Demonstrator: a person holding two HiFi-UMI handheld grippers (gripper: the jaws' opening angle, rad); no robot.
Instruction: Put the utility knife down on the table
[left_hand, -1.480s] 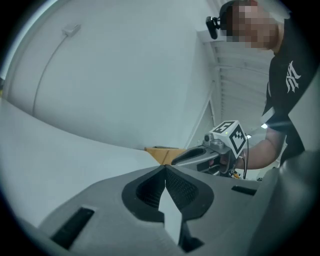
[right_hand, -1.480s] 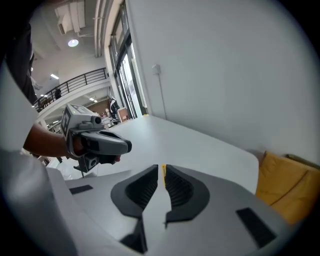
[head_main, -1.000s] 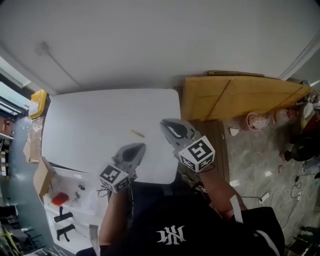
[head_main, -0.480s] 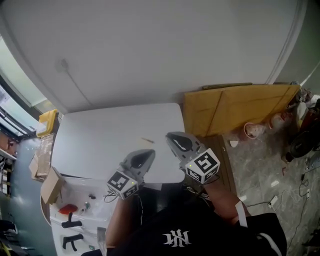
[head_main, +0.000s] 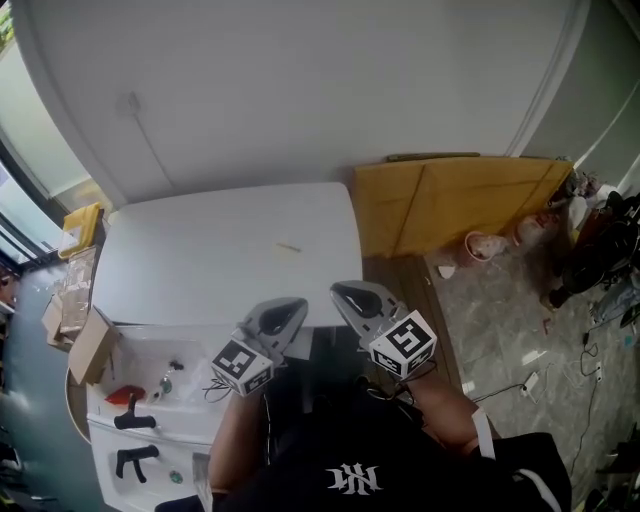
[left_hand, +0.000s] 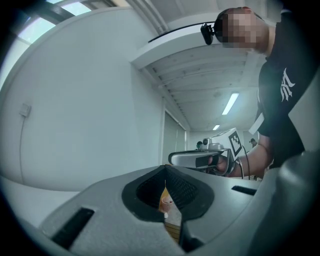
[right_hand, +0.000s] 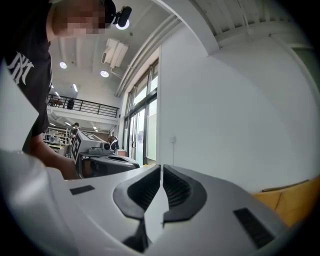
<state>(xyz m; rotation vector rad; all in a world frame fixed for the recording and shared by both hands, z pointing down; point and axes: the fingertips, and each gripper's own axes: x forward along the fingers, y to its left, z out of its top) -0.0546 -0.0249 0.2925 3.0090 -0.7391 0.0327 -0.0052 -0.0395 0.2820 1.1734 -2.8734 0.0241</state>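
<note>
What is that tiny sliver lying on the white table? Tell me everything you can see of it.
It is presumably the utility knife: a short, slim, pale yellowish bar lying flat on the white table, a little slanted, right of the table's middle. Only the tabletop touches it; nothing holds it or rests against it. It shows too small to tell a blade, a slider or the material.
</note>
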